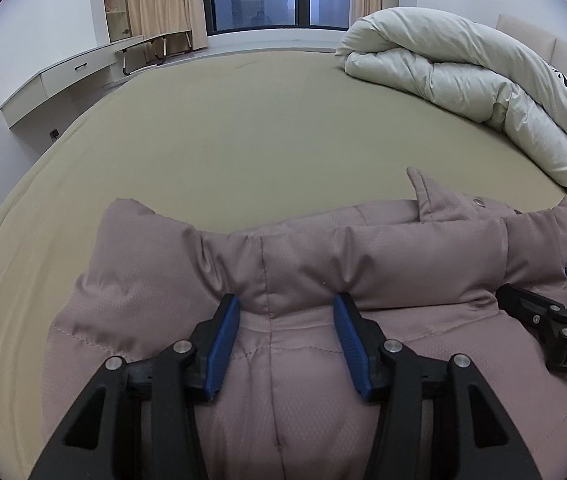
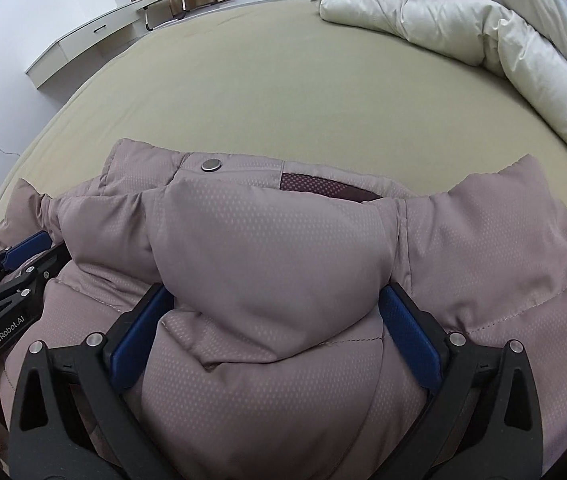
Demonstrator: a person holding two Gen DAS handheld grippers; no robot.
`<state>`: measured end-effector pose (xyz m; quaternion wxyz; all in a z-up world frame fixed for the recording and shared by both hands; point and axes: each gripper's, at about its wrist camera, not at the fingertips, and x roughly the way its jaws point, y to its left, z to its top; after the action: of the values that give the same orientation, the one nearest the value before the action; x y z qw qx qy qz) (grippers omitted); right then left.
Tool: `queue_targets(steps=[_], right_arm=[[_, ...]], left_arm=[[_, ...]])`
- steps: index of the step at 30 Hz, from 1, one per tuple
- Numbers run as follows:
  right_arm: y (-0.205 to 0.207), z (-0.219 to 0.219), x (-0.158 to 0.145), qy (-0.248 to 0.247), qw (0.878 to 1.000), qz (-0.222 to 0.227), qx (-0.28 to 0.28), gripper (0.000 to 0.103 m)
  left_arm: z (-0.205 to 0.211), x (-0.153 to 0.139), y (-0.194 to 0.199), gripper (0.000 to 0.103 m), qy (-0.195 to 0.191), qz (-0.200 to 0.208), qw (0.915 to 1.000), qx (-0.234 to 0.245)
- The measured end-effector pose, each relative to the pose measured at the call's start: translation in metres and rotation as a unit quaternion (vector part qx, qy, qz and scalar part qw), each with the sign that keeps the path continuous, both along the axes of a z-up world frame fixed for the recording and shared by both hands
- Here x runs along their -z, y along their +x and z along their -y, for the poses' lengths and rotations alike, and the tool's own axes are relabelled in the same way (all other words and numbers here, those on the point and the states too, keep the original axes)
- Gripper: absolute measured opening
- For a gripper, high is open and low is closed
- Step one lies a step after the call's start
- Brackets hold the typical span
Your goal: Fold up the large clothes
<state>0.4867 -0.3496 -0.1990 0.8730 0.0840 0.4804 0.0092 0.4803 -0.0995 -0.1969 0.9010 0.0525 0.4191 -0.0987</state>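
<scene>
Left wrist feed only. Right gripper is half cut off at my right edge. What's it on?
Observer: The right gripper straddles a puffy fold of the jacket, with the jaws' blue pads against both sides of the fold.
Operator: Collar opening in view there?
Observer: Yes. Dark mesh lining shows in the opening just beyond that fold.
Operator: Any fastener near it?
Observer: One metal snap sits to the left of the lining, facing up.
</scene>
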Motion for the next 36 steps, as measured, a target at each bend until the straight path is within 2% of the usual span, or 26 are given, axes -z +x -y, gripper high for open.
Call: queue_targets(steps=[9,12,15,16,18,20,22,25,31,36], right_arm=[[-0.017,-0.009,-0.007,-0.005,1.0,0.008,0.002,0.103],[-0.04,-0.005,-0.042,0.009,1.0,0.025,-0.004,0.098],[-0.088,0.02,-0.087,-0.004,0.994,0.106,0.017,0.098],[-0.095,0.03,-0.089,-0.019,0.994,0.105,0.032,0.098],[-0.096,0.055,-0.073,-0.033,0.996,0.06,0.062,0.098],[-0.096,0.085,-0.04,-0.004,0.995,0.005,0.101,0.097],[-0.102,0.098,-0.027,0.011,0.993,0.012,0.121,0.097],[-0.101,0.095,-0.019,-0.008,0.992,0.012,0.124,0.097],[-0.098,0.103,-0.001,0.034,0.992,0.013,0.122,0.098],[-0.1,0.104,0.004,0.023,0.991,0.028,0.129,0.098]], left_arm=[[0.003,-0.004,-0.002,0.055,0.017,-0.003,0.9998,0.005],[0.002,-0.025,-0.017,0.057,0.048,-0.001,0.9988,0.009],[-0.013,-0.053,-0.049,0.059,0.051,0.045,0.9977,-0.005],[-0.017,-0.059,-0.058,0.061,0.055,0.06,0.9966,-0.013],[-0.017,-0.057,-0.062,0.062,0.08,0.06,0.9948,-0.019],[-0.011,-0.041,-0.055,0.063,0.085,0.036,0.9957,-0.007],[-0.013,-0.032,-0.047,0.063,0.071,0.031,0.9969,-0.01],[-0.021,-0.017,-0.034,0.066,0.037,0.011,0.999,-0.025],[-0.022,-0.002,-0.028,0.067,0.011,0.019,0.9994,-0.028],[-0.02,0.003,-0.025,0.067,0.003,0.022,0.9993,-0.029]])
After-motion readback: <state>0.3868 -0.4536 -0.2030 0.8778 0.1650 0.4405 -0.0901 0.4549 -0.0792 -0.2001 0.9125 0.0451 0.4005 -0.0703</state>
